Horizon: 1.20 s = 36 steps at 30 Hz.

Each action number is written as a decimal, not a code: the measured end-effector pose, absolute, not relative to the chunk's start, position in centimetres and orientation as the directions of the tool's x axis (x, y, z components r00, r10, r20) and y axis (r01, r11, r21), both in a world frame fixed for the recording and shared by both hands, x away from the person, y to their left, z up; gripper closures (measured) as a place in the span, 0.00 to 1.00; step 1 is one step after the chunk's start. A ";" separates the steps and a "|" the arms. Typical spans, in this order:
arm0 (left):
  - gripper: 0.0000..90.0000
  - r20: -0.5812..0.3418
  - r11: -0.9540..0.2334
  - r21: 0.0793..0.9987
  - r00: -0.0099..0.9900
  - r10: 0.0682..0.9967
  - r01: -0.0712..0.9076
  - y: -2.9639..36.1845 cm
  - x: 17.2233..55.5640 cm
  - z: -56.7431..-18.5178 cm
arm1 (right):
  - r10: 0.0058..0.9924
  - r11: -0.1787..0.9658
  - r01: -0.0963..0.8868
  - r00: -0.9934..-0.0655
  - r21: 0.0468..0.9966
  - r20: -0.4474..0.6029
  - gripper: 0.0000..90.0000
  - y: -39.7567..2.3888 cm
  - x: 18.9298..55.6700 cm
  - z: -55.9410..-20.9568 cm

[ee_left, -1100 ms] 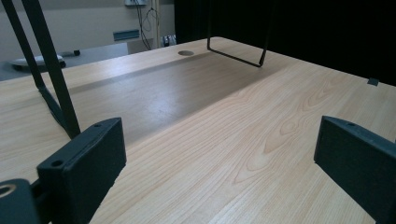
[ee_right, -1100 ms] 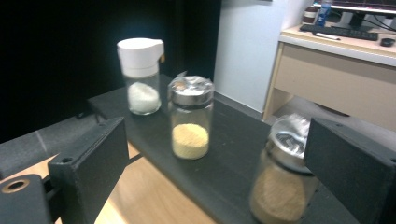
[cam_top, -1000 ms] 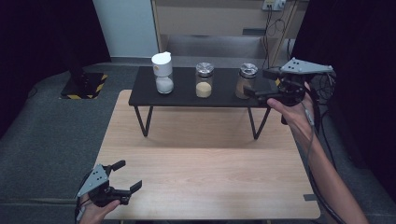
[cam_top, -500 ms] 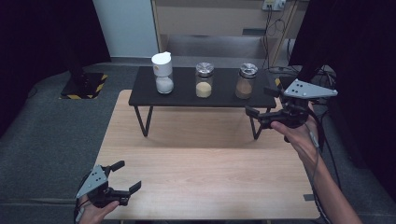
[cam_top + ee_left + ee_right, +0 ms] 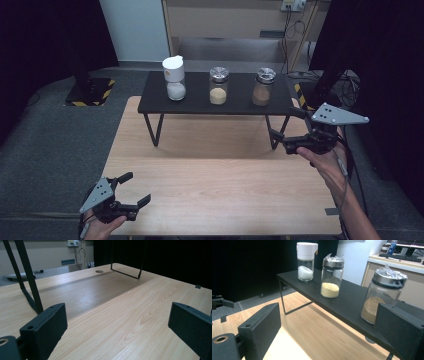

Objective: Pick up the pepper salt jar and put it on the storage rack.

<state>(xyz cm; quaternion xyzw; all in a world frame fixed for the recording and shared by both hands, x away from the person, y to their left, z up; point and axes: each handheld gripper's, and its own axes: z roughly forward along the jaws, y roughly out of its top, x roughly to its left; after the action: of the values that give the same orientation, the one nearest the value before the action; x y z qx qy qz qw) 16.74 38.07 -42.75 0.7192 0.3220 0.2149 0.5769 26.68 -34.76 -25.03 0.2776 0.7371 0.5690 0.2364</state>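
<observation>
Right gripper (image 5: 281,131) has dropped back from the brown-powder jar (image 5: 263,87) to beside the black shelf's (image 5: 235,104) right end, jaws spread and empty, jar on the shelf's right end ungrasped, left gripper (image 5: 134,188) spread, idle, well in front of the shelf.

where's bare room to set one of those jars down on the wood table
The wooden table is bare between the left hand-held gripper and the right hand-held gripper, in front of the black shelf. It is crowded on the shelf: white-capped jar, yellow-powder jar and brown-powder jar stand in a row, with short gaps between them.
</observation>
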 end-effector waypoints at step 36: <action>0.01 -0.053 -0.109 0.975 0.679 0.732 0.193 38.2 16.2 -42.8 | 0.731 0.215 0.210 -0.683 0.954 -0.014 0.08 -38.2 19.4 -34.2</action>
<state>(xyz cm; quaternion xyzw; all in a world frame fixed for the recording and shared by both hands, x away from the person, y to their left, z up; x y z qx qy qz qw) 16.22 38.19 -42.83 0.7077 0.3270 0.2315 0.5820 19.38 -38.16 -34.22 0.3174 0.7412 0.5402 0.2408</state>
